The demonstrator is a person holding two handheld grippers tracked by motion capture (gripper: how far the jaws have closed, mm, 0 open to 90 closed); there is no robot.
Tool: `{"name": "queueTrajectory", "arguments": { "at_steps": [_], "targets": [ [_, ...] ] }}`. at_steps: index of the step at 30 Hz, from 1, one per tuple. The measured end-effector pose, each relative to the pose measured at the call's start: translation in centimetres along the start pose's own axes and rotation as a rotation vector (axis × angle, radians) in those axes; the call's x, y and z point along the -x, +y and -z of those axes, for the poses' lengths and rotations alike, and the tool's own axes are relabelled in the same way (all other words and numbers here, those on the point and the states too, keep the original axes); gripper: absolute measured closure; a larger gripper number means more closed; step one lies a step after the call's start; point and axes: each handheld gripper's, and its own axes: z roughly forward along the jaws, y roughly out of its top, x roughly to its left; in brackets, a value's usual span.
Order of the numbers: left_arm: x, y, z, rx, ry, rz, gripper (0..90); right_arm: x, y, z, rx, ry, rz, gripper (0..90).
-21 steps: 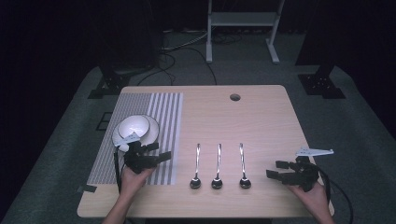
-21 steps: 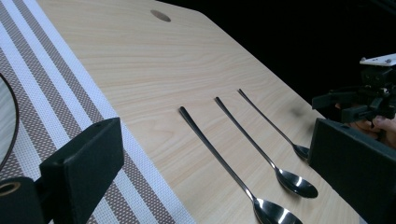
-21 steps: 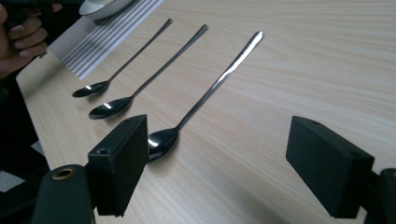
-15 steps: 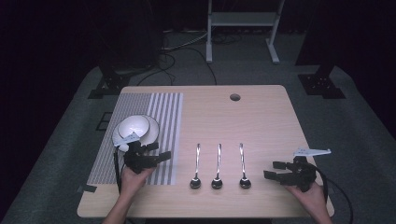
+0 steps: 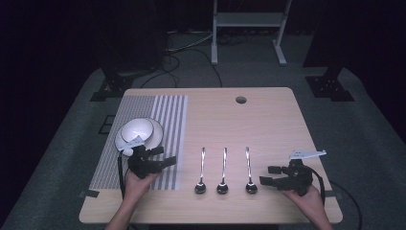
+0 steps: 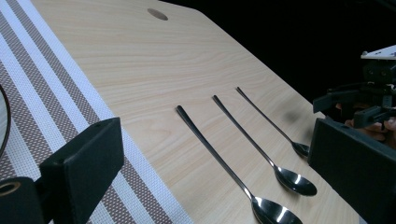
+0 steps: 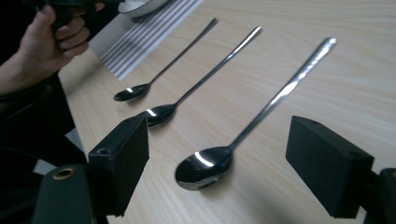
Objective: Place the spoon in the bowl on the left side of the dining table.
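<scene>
Three slim metal spoons (image 5: 222, 171) lie side by side, lower centre of the desk (image 5: 268, 120). Both grippers, left (image 5: 165, 158) and right (image 5: 268, 175), are released and empty. Likely light, stiff, slippery: grasp mid-handle.

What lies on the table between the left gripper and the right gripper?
In the high view, three spoons lie side by side between the left gripper and the right gripper, bowls toward the person.
</scene>
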Motion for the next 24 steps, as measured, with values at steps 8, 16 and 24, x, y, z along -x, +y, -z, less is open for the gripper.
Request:
{"name": "queueTrajectory", "arguments": {
  "at_steps": [8,16,24],
  "targets": [
    [0.2,0.0,-0.2,-0.008,0.001,-0.007,2.7,-0.5,-0.2,-1.3,-0.047,0.035,0.004,24.9],
    [0.2,-0.1,-0.3,-0.01,0.0,-0.006,2.7,-0.8,-0.4,-2.5,-0.095,0.093,0.0,57.0],
    [0.1,-0.1,-0.3,-0.012,0.0,-0.006,2.6,-0.6,-0.9,-3.2,-0.145,0.126,-0.015,80.4]
  ]
}}
